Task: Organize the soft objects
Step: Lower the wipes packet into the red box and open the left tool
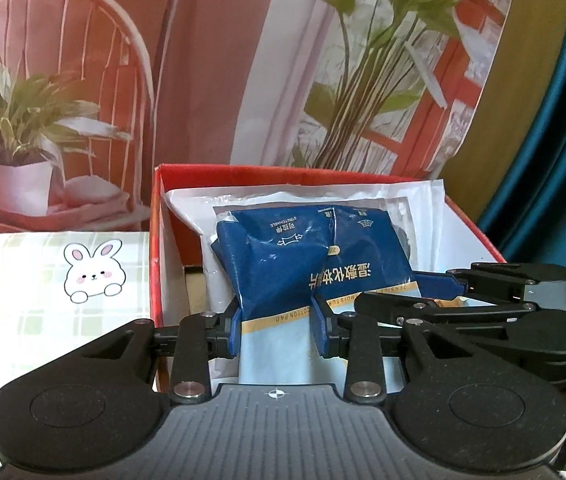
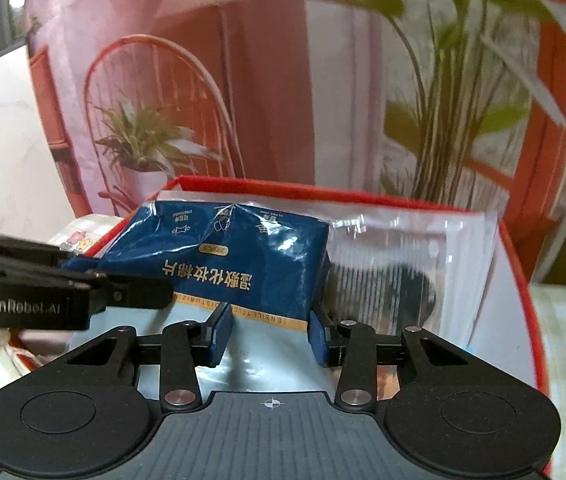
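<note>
Blue cotton-pad packet hangs over the red box, both claws pinching its near edge: left claw at six o'clock, right claw beside it.

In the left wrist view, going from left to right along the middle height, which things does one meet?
Bunny-print sheet → red box's left wall → blue cotton pad pack → the right tool coming in from the right side.
</note>
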